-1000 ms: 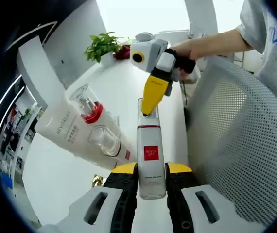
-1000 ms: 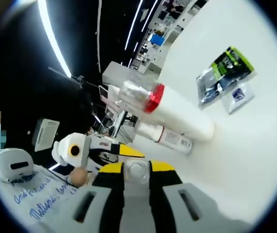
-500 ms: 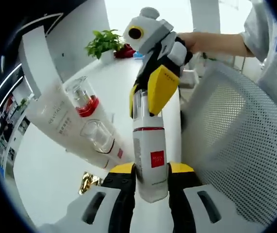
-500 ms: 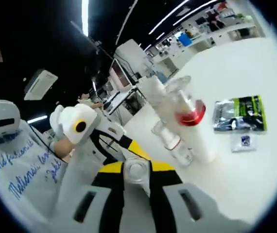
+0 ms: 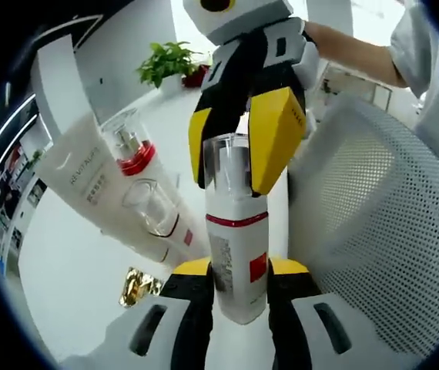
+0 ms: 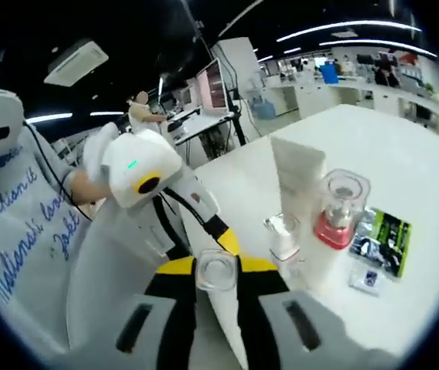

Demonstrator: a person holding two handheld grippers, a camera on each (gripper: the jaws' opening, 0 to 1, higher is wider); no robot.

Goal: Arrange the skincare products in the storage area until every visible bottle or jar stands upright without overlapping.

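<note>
Left gripper [image 5: 239, 279]: jaws closed on the lower body of a white bottle [image 5: 236, 254], one yellow-tipped jaw on each side, both touching it. The bottle has a red band below a clear cap [image 5: 228, 163] and a small red square label on its side. It points away from the camera along the jaws.

Right gripper [image 5: 239, 150], seen in the left gripper view: comes in from the top, its two yellow jaws closed around the clear cap of the same bottle, one jaw on each side. In the right gripper view the right gripper [image 6: 217, 271] has the round clear cap end [image 6: 216, 269] seated between its yellow tips. So both grippers hold one bottle, at opposite ends.

A person's hand [image 5: 312, 46] holds the right gripper; behind it, a grey sleeve [image 5: 435, 77].

Left of the held bottle, on the white table [image 5: 73, 254]: a large white tube [image 5: 96, 189], a pump bottle with red collar and clear cap [image 5: 131, 150], and a smaller clear-capped bottle [image 5: 162, 220] just beside them. Whether these touch each other I cannot tell; they overlap in view. A gold foil item [image 5: 136, 285] lies near the left jaw. A green plant [image 5: 167, 65] stands well behind. A white mesh chair [image 5: 366, 223] is to the right.

Right gripper view: the tube [image 6: 300, 181], red-collared pump bottle [image 6: 339, 212] and small bottle [image 6: 285, 239] appear upright; a green-and-black packet [image 6: 385, 239] lies beside them.
</note>
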